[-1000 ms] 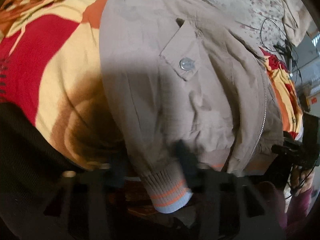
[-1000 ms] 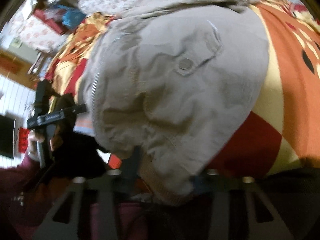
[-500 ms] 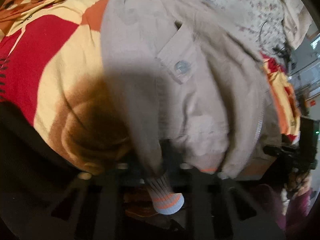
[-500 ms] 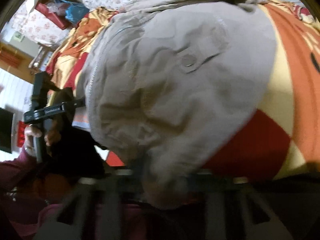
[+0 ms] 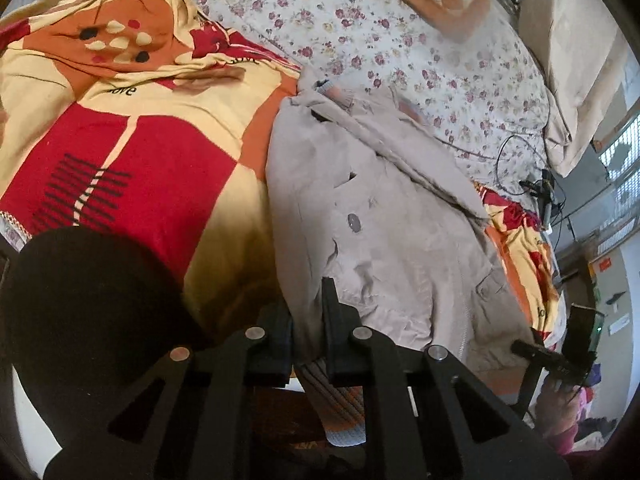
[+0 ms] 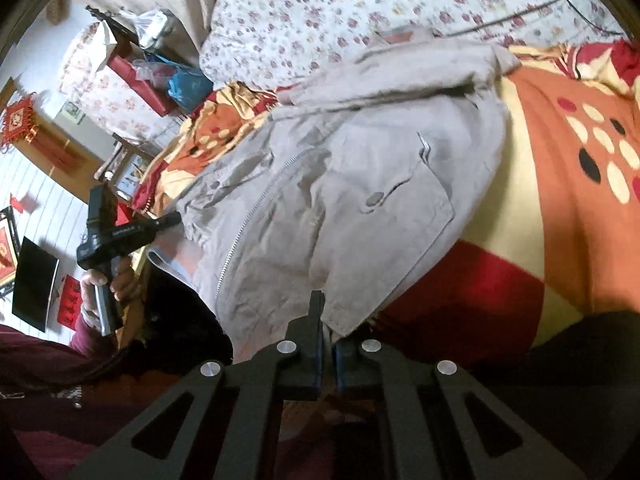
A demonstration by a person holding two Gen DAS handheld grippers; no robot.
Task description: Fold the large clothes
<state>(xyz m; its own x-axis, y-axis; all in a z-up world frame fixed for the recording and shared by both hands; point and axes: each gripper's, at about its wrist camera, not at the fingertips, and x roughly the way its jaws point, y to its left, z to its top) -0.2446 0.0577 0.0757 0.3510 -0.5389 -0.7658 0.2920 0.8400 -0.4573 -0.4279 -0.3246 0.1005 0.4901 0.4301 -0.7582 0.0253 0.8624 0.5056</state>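
Observation:
A beige zip jacket [image 5: 392, 240] lies front up on a bed, its ribbed hem toward me. It also shows in the right wrist view [image 6: 340, 200]. My left gripper [image 5: 308, 320] is shut on the jacket's hem at its left corner, with cloth pinched between the fingers. My right gripper [image 6: 326, 320] is shut on the hem at the other corner. Each gripper shows in the other's view: the right gripper [image 5: 560, 356] and the left gripper [image 6: 116, 236], both held in hands.
The jacket rests on a red, orange and cream blanket [image 5: 132, 168] over a floral sheet [image 5: 400, 32]. A pillow [image 5: 580, 60] and cables [image 5: 532, 184] lie at the far right. Clutter [image 6: 160, 72] stands beside the bed.
Both grippers have closed on the jacket's hem and pulled back and up. Much more of the jacket and bed is in view now.

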